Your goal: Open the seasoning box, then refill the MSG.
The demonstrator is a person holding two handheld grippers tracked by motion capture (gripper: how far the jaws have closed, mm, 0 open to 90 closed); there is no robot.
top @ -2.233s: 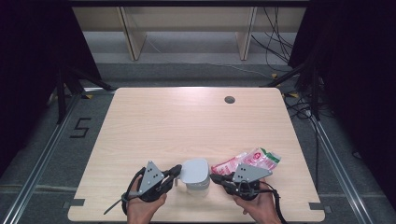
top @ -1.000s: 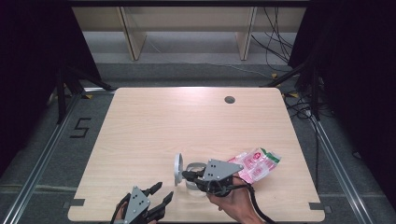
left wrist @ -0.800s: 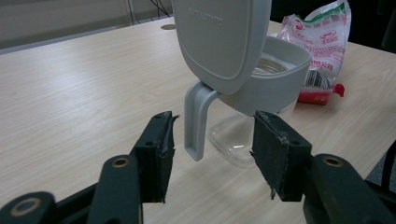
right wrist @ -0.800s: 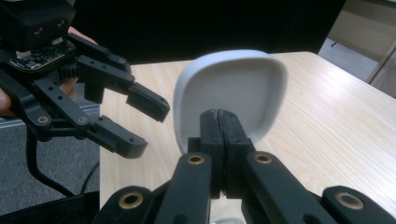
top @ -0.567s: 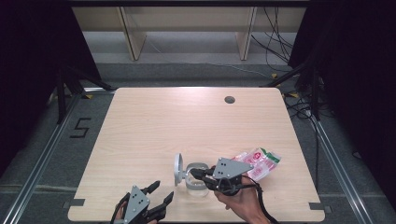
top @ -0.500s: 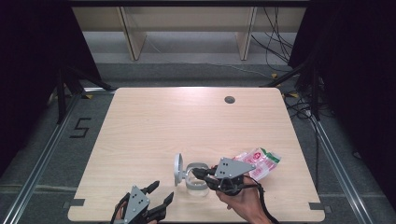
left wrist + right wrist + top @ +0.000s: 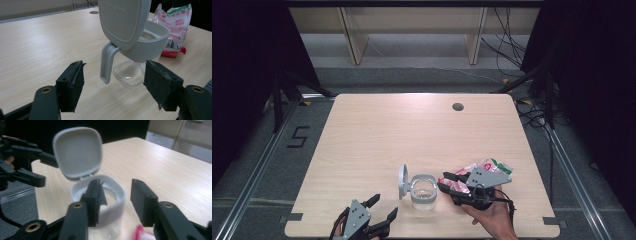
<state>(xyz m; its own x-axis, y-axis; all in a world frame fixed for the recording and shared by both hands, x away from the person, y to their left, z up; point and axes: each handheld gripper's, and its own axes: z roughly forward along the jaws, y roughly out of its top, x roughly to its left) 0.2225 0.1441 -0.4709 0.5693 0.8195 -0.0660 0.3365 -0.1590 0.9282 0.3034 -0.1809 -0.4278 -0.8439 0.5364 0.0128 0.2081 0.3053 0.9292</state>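
A clear jar (image 7: 423, 194) with a grey collar stands near the table's front edge, its hinged grey lid (image 7: 402, 181) flipped up on the left. My right gripper (image 7: 444, 181) sits just right of the jar, pointing at it. Its jaws have just been opening and nothing is gripped between them; the right gripper view shows the jar's collar (image 7: 117, 205) close ahead. My left gripper (image 7: 383, 206) rests at the front edge, short of the jar. Its jaws have just been opening too, with nothing between them, and the lid (image 7: 123, 20) rises ahead of them.
A red, white and green snack bag (image 7: 489, 167) lies under and behind my right gripper, also seen past the jar as the bag (image 7: 175, 22). A round cable hole (image 7: 457, 106) marks the far side of the wooden table (image 7: 412, 135).
The lid, shut at first, now stands flipped up. My left gripper pulled back to the front edge. My right gripper slid right, off the jar's collar, and its jaws spread apart.
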